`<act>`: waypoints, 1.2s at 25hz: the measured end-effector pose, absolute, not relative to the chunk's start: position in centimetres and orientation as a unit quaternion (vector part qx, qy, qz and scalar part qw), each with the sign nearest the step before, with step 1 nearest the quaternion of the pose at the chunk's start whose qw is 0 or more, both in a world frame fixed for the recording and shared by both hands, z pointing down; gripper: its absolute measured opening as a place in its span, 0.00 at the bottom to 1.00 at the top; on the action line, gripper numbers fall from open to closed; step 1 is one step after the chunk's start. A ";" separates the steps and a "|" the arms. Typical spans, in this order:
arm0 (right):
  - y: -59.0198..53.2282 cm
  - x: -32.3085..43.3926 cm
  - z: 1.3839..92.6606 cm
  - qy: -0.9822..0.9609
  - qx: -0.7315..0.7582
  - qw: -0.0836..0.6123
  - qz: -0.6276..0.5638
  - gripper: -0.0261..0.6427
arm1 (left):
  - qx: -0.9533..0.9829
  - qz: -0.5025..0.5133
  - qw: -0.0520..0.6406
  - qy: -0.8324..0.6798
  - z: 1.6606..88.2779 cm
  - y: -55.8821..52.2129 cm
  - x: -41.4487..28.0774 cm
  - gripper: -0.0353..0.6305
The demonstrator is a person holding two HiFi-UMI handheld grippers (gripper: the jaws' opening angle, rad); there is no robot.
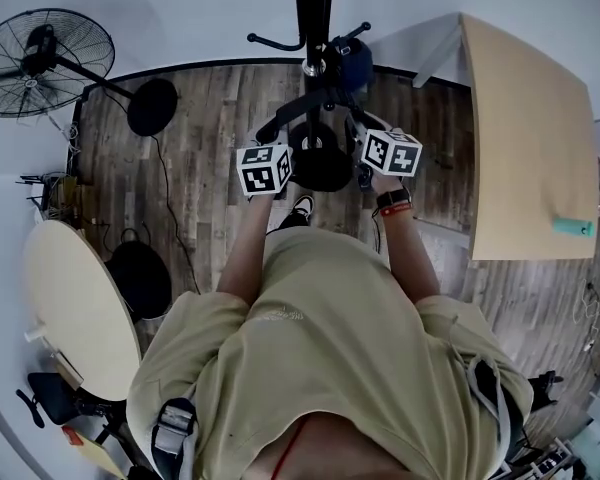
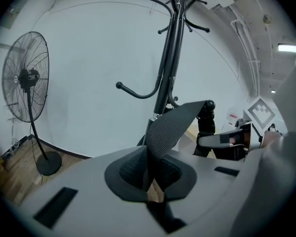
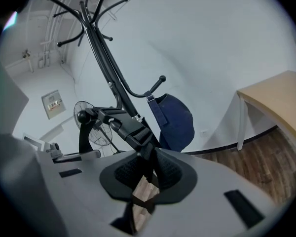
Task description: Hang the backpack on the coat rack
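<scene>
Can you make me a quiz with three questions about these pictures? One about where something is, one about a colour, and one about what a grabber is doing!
1. In the head view, where is the fan?
A. upper left
B. lower right
C. dead centre

2. What colour is the cloth thing hanging on the coat rack?
A. red
B. blue
C. yellow

3. What is the left gripper doing?
A. standing wide open with nothing in it
B. pinching a black strap
C. holding a cup

Answers:
1. A, the fan stands on the wood floor by the wall at the upper left.
2. B, it shows dark blue against the white wall.
3. B, the jaws are closed with the strap running up from between them.
</scene>
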State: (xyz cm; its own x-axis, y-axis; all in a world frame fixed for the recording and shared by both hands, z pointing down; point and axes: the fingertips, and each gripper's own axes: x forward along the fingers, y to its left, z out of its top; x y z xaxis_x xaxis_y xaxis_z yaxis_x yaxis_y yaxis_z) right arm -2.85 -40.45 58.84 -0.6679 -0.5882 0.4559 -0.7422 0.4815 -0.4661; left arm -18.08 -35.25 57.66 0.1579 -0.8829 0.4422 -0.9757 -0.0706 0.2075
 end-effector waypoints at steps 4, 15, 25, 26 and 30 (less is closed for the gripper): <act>-39.5 -4.0 60.4 -0.854 0.376 0.136 0.334 0.13 | 0.733 0.124 0.219 -0.632 59.0 -34.8 -16.3 0.09; -38.5 -5.8 61.8 -0.861 0.361 0.144 0.329 0.16 | 0.760 0.130 0.245 -0.588 61.6 -34.8 -13.0 0.09; -37.6 -4.8 60.3 -0.867 0.355 0.132 0.322 0.19 | 0.776 0.117 0.235 -0.573 60.7 -33.6 -12.1 0.24; -37.6 -4.5 60.0 -0.867 0.360 0.129 0.319 0.19 | 0.775 0.114 0.234 -0.576 60.5 -33.5 -12.2 0.24; -37.4 -3.2 58.8 -0.866 0.375 0.122 0.307 0.20 | 0.774 0.101 0.226 -0.582 59.1 -33.0 -12.6 0.24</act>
State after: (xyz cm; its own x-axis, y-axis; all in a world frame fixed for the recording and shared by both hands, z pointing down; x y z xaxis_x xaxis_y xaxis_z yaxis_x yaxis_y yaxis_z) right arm -3.16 -37.39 58.77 -0.6894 -0.5745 0.4411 -0.7241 0.5302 -0.4412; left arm -12.59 -33.03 59.14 0.3011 -0.8560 0.4203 -0.9477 -0.2195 0.2318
